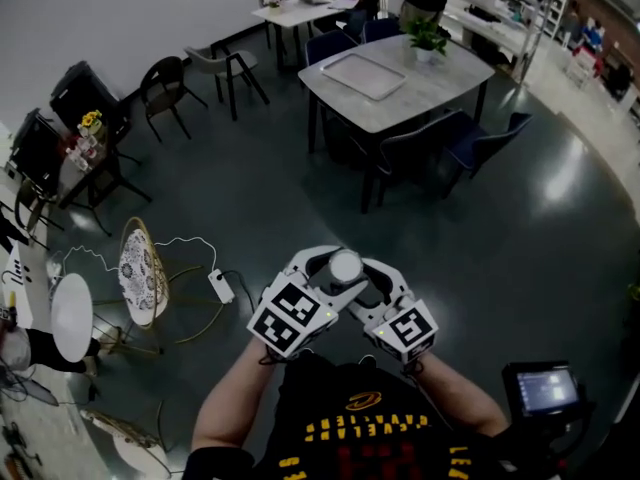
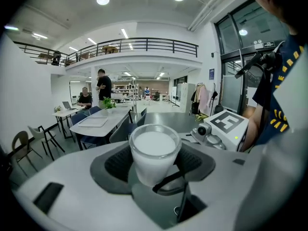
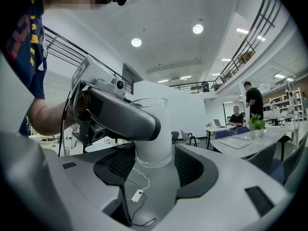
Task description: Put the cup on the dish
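Cup (image 2: 154, 150): frosted milky walls, clear glossy rim; glass or plastic, can't tell. Left gripper (image 2: 154, 170) and right gripper (image 3: 153, 171): smooth matt grey plastic shells. Pads (image 2: 118, 163): dark, ribbed, rubbery-looking. Marker cube (image 1: 292, 316): matt white with black print. Floor (image 1: 520, 228): dark, glossy, reflects the lights. Table (image 1: 450, 73): pale, smooth, stone-look top. Shirt (image 1: 350, 438): black cloth, yellow print.

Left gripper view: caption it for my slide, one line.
Left tool grips the cup in mid-air, with a long table in the hall beyond.
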